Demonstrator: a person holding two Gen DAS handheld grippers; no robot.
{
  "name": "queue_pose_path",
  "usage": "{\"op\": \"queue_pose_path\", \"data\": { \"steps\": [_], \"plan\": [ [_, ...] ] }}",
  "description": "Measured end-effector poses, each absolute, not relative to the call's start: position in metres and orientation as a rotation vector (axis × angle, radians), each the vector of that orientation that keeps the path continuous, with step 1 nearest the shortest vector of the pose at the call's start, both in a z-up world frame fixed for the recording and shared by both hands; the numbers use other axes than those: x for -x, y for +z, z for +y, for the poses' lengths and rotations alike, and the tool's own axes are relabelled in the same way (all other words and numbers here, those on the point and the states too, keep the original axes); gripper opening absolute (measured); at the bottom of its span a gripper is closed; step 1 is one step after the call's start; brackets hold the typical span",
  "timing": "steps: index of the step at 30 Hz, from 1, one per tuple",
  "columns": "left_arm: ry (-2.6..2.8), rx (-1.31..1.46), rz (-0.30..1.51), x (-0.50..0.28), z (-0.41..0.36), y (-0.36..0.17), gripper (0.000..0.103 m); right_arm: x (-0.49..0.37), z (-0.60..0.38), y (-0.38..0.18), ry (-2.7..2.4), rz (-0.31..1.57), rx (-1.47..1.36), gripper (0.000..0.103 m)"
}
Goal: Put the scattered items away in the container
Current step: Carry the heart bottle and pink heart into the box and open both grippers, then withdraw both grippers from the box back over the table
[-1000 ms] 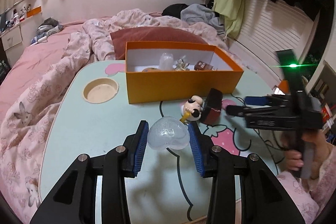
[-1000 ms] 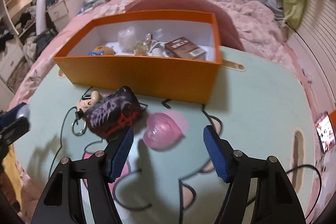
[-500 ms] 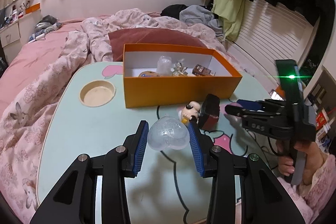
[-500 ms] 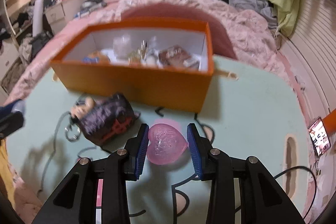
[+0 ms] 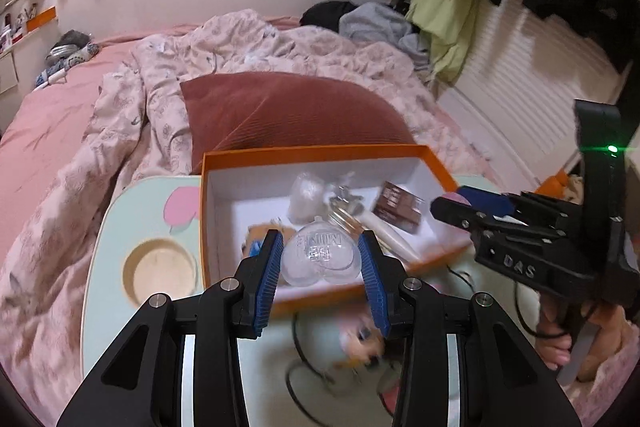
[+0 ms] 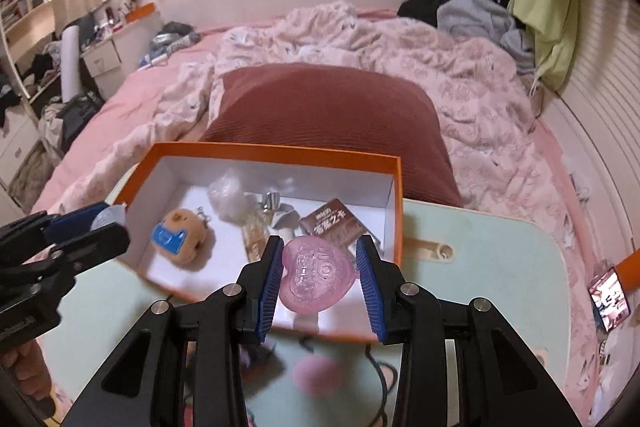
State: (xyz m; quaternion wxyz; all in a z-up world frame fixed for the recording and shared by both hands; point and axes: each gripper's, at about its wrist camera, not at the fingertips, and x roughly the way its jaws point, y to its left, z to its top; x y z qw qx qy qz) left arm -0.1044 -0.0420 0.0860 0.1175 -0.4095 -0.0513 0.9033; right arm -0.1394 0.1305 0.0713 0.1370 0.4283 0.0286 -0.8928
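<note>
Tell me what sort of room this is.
A bedroom, most likely: a bed with a pink quilt and a dark red pillow fills the view, clothes hang by the wall, and the orange box sits on a small lap table.

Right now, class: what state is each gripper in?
Left gripper: shut on the clear heart.
Right gripper: shut on the pink heart.

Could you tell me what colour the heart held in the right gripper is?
Translucent pink heart, clearest in the right wrist view.
</note>
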Motion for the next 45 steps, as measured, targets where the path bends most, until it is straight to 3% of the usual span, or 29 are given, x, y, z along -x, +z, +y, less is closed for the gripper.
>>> {"op": "queue_pose_path", "data": {
  "steps": [15,17,19,21,33,41,45],
  "plan": [
    [2.616,1.397,-0.273,0.162,-0.051,0.053,0.042,0.180,0.125,0.052,-2.582,0.022,-1.370,0.037],
    [2.623,1.398,-0.309,0.160,-0.053,0.054,0.050,0.179,0.125,0.054,-2.583,0.019,-1.368,0.038],
    [2.653,1.353,-0.325,0.154,-0.055,0.057,0.066,0.175,0.126,0.056,-2.596,0.020,-1.346,0.046],
    [2.687,1.299,-0.306,0.146,-0.055,0.064,0.069,0.167,0.127,0.060,-2.609,0.026,-1.313,0.053],
    [2.754,1.134,-0.252,0.064,-0.059,0.096,0.070,0.069,0.141,0.077,-2.632,0.041,-1.221,0.056],
    [2.749,1.243,-0.189,-0.006,-0.040,0.053,0.070,0.003,0.142,0.035,-2.633,0.173,-1.344,0.058],
    [2.737,1.315,-0.208,-0.021,-0.033,0.028,0.070,-0.004,0.144,0.015,-2.605,0.150,-1.430,0.059]
  ]
}}
